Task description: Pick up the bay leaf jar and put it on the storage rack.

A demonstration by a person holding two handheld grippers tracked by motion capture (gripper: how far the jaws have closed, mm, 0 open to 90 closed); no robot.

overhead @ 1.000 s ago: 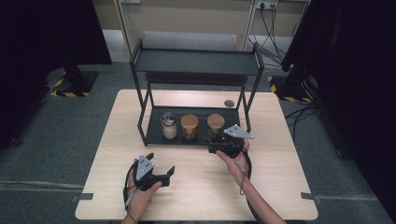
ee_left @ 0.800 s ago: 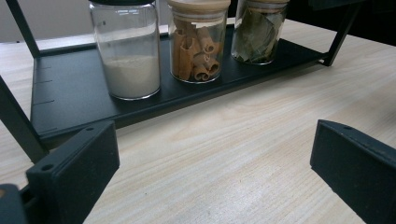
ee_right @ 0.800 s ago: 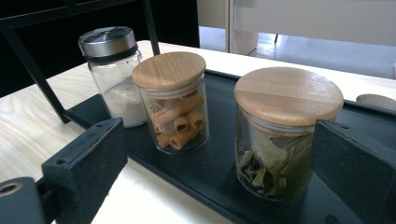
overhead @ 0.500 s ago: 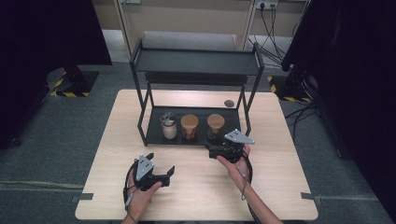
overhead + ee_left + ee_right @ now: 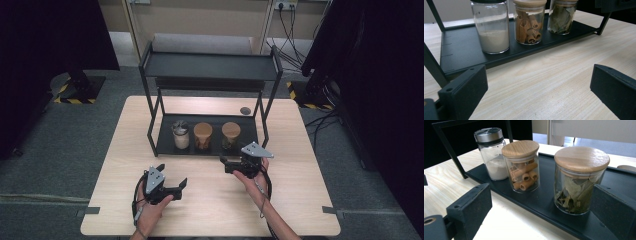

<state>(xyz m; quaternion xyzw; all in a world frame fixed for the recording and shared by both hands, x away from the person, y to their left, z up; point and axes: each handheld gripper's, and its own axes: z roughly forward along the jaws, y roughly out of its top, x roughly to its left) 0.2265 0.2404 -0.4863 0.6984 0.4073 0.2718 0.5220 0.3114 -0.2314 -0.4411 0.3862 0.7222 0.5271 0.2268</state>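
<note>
Right gripper view: the leaf jar is seen upright on the rack's lower shelf, just ahead of the right gripper, whose jaws are spread empty. The left gripper, also spread, is farther off.

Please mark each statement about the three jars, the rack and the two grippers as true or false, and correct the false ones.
1. Three jars stand on the lower shelf of the rack. True.
2. The leaf jar has a metal lid. False: its lid is wooden; the powder jar has the metal lid.
3. The right gripper holds the leaf jar. False: its jaws are open, with the jar ahead between them, untouched.
4. The cinnamon jar stands between the other two. True.
5. The left gripper has open jaws above the table. True.
</note>
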